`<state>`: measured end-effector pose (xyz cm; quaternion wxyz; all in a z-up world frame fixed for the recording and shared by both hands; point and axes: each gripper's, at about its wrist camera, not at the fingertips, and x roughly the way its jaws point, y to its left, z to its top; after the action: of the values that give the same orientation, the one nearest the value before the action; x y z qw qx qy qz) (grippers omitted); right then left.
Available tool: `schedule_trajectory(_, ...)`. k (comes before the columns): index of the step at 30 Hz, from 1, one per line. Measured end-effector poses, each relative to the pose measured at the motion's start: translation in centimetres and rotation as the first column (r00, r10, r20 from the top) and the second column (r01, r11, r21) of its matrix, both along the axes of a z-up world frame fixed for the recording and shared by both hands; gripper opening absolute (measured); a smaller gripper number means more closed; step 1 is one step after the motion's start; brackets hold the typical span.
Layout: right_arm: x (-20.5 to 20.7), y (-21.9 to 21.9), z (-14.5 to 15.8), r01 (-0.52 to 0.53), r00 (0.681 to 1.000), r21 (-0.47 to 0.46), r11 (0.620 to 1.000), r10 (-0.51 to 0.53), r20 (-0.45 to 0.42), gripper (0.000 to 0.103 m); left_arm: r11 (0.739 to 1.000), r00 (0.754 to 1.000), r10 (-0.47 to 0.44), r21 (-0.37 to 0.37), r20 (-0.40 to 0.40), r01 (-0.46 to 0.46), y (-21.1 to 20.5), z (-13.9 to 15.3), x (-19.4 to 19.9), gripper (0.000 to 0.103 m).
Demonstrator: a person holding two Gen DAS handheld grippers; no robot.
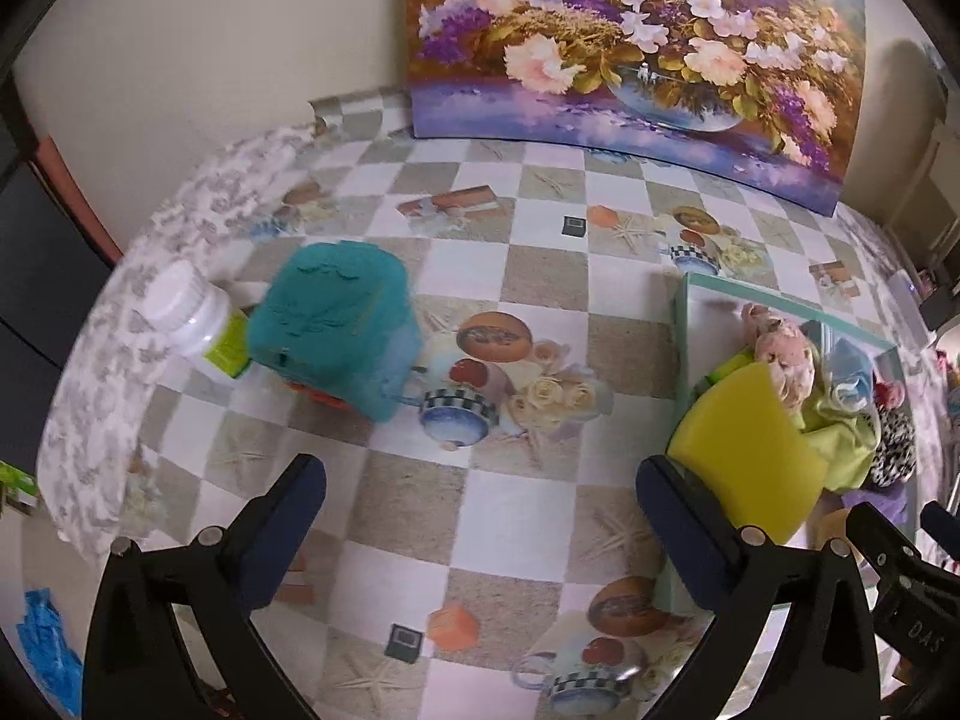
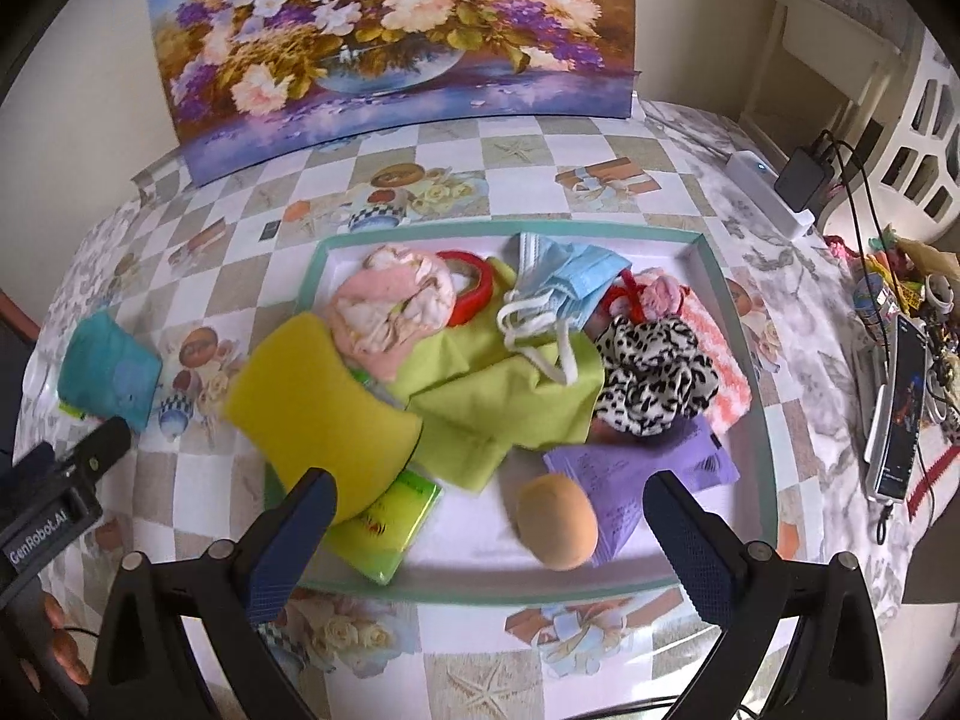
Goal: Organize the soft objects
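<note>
Both grippers wide open, nothing between the jaws. Left gripper [image 1: 480,510] hangs over bare checkered tablecloth [image 1: 528,516]; right gripper [image 2: 489,531] sits over the near edge of the tray [image 2: 708,276]. Tray already holds most of the soft stuff: yellow sponge [image 2: 324,396] tipped over its left rim, green cloth [image 2: 498,384], pink cloth [image 2: 390,306], blue face mask [image 2: 576,282], leopard-print scrunchie [image 2: 654,378], purple packet [image 2: 636,468], beige puff [image 2: 558,522].

Only soft thing outside looks like the teal cloth pouch [image 1: 342,324], on the table well left of the tray, touching a white bottle [image 1: 192,318]. That's your next pick, I'd say, with the left gripper.

Come down on the pouch from the tray side so you don't knock the bottle. Straddle its short width, pinch the fabric body, not a corner, or it'll droop and drag. Lift clear before crossing the rim. Drop it in the free front-left area; watch the sponge, it could slide off
</note>
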<state>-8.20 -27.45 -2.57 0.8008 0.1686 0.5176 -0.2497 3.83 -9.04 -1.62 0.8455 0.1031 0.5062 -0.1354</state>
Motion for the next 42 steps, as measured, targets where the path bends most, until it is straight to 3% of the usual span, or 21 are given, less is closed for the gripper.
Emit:
schedule_trajectory(8,-1.3,1.9,-0.2,-0.021,1.0,-0.01,1.0,0.021,0.001,0.103,0.998,0.998,0.059,0.032,-0.014,-0.058,1.7,-0.4,-1.3,0.103)
schedule_trajectory(11,-1.8,2.3,-0.5,-0.022,1.0,-0.003,1.0,0.022,0.0,0.103,0.994,0.996,0.084,0.076,-0.012,-0.083,2.3,-0.7,-1.6,0.103)
schedule_trajectory(20,-2.9,3.2,-0.8,-0.025,1.0,0.012,1.0,0.025,0.002,0.103,0.993,0.998,0.053,0.104,-0.034,-0.049,3.1,-1.3,-3.4,0.103)
schedule_trajectory(42,-2.9,3.5,-0.6,-0.034,0.999,0.01,0.999,0.034,0.005,0.103,0.997,0.993,0.061,0.063,-0.104,-0.055,3.5,-1.9,-3.4,0.103)
